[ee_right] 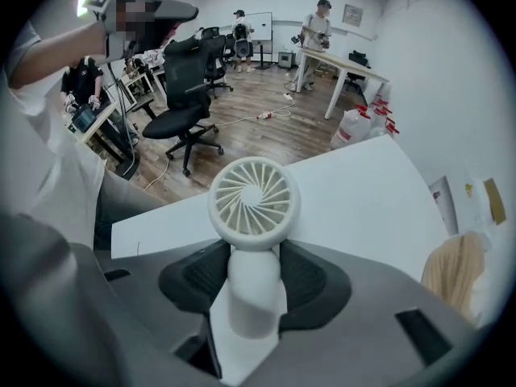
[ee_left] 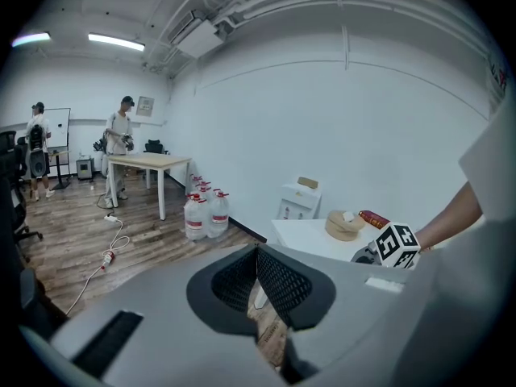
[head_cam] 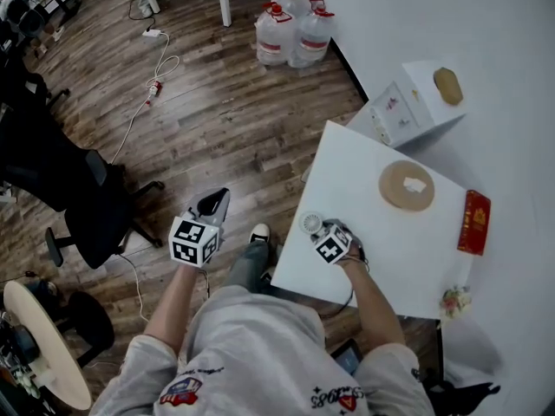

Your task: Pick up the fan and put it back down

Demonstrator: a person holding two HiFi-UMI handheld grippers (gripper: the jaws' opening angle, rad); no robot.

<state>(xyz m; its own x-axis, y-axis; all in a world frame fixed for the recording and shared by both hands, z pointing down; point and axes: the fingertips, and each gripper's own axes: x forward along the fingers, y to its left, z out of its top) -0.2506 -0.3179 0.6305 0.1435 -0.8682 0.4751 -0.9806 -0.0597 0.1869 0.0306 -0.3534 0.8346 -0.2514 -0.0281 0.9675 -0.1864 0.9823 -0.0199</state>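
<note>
A small white hand fan [head_cam: 310, 223] lies near the left edge of the white table [head_cam: 364, 206]. In the right gripper view its round grille head [ee_right: 254, 202] sits just past the jaws, with its handle between the two pads. My right gripper [head_cam: 323, 231] [ee_right: 254, 268] points steeply down and is shut on that handle. My left gripper [head_cam: 215, 203] [ee_left: 258, 252] hangs over the wooden floor to the left of the table, with its tips together and nothing in them.
On the table are a round wooden box [head_cam: 406, 185], a red packet [head_cam: 473, 222] and a small bunch of flowers [head_cam: 454, 302]. A white carton [head_cam: 408, 102] stands behind it, with water bottles [head_cam: 293, 29] further back. A black office chair [head_cam: 87, 206] and a floor cable [head_cam: 156, 68] are at left.
</note>
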